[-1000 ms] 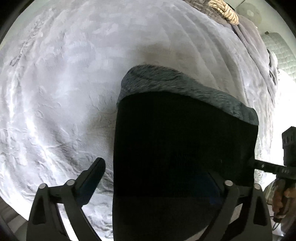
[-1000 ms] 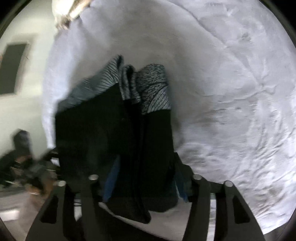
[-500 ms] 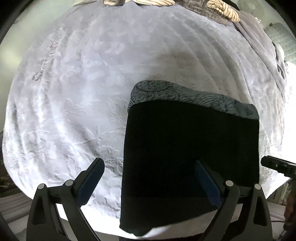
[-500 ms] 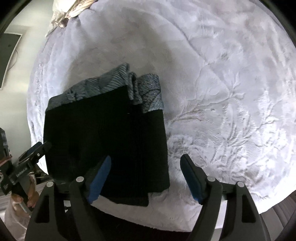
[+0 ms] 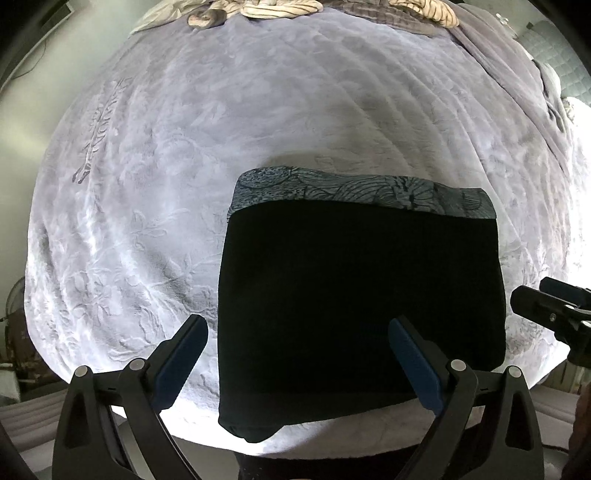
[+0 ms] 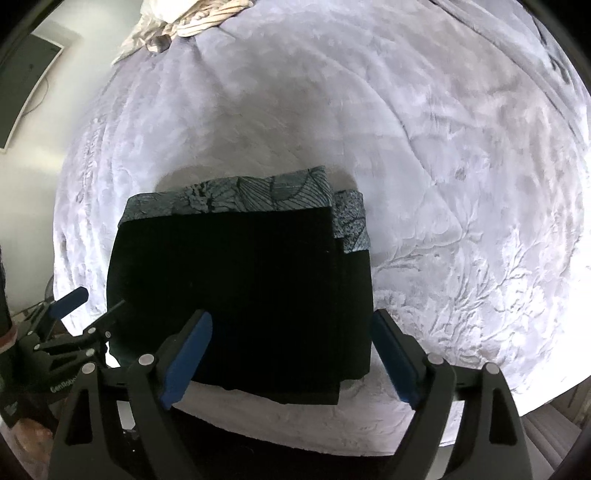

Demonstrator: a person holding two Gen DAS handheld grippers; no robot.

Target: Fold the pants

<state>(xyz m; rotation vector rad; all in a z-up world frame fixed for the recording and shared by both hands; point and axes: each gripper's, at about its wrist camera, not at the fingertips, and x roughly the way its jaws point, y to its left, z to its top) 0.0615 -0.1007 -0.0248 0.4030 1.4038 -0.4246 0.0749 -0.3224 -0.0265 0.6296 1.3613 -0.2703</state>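
The pants lay folded, low and centre in frame, on the bed. Soft, limp cloth, likely best pinched at an edge. Both the left gripper and right gripper were spread, holding nothing; the right had just been opening.

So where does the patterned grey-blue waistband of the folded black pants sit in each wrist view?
Left wrist: the patterned grey-blue waistband runs across centre-right, along the far edge of the folded black pants.
Right wrist: it lies centre-left, stepped down at its right end.
Shared landmark: the striped beige cloth bundle at the bed's far edge.
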